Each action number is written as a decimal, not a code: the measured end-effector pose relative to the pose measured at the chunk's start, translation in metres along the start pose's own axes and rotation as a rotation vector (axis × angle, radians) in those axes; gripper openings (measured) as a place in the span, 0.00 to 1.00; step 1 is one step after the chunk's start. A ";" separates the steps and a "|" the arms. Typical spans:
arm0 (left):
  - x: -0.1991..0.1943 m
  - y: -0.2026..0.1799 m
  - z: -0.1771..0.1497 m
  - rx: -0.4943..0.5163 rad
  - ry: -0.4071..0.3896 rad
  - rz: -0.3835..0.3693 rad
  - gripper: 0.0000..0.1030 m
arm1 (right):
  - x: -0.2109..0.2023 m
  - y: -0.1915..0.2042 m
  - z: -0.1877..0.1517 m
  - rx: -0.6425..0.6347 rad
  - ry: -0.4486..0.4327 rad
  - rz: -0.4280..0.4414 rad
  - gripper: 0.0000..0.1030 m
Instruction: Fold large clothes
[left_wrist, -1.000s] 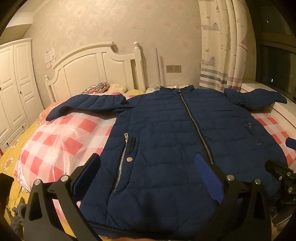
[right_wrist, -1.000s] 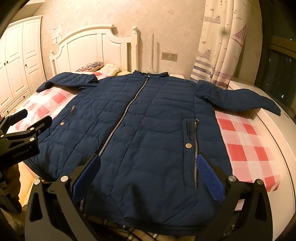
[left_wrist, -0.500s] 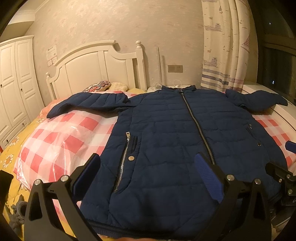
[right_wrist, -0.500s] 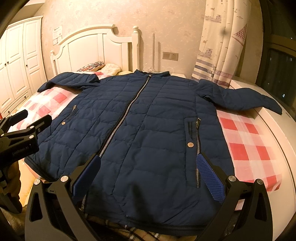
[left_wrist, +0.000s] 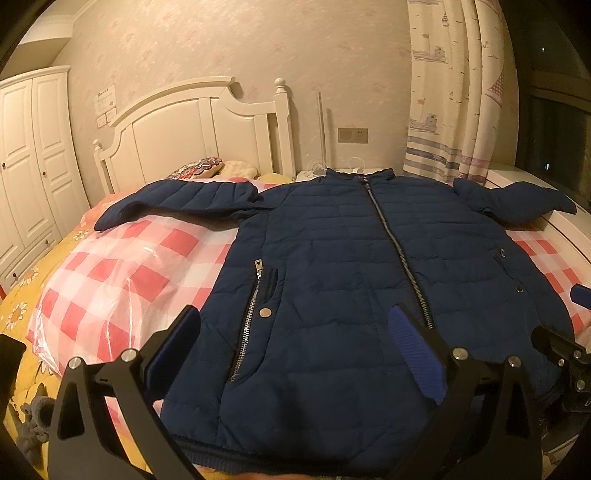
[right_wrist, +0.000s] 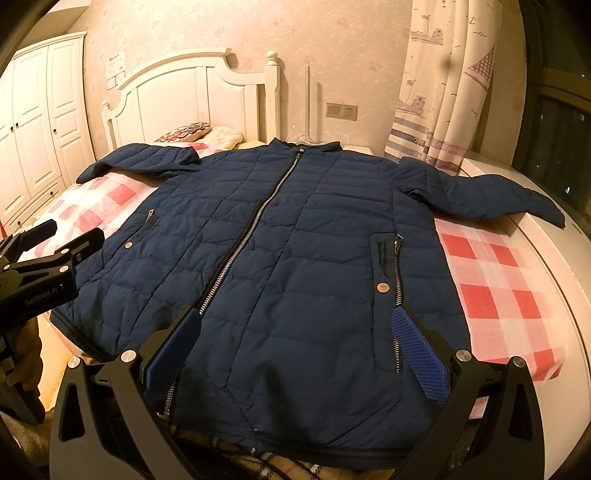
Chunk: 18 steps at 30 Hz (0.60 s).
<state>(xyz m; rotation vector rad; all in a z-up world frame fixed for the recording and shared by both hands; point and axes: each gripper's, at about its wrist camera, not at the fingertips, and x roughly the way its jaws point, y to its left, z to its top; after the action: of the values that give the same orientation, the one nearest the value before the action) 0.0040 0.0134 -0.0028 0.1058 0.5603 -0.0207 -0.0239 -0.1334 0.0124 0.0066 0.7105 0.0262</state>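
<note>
While a navy quilted jacket (left_wrist: 354, 266) lies flat, zipped and sleeves spread, on a red-checked bed (left_wrist: 122, 266), both grippers hover above its hem. The left gripper (left_wrist: 295, 350) and right gripper (right_wrist: 295, 343) each have jaws spread wide, holding nothing.

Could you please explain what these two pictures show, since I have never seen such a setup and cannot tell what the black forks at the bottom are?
No robot is here: a person carries a two-finger gripping tool in each hand, and each has a wide-angle camera looking along its fingers. The black forks with blue pads are those fingers. One picture comes from the left tool, the other from the right tool; each also glimpses its partner at the frame's edge. Both are open and hold nothing. Before them a dark blue padded jacket lies flat on a bed with a red-and-white checked cover, zipped up, sleeves spread out sideways. The job is folding it, and no fold is made yet.
</note>
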 end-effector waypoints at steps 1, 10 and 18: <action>0.000 0.000 0.000 -0.001 0.000 0.000 0.98 | 0.000 0.001 0.000 0.000 0.000 0.001 0.96; -0.001 0.001 0.000 0.000 0.001 0.000 0.98 | 0.001 0.001 -0.001 0.001 0.004 0.003 0.96; -0.001 0.000 -0.001 -0.001 0.000 0.000 0.98 | 0.003 0.000 -0.003 0.007 0.007 0.006 0.96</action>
<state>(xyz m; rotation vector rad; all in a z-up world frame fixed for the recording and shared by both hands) 0.0031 0.0139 -0.0030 0.1049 0.5606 -0.0201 -0.0241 -0.1335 0.0079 0.0149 0.7175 0.0292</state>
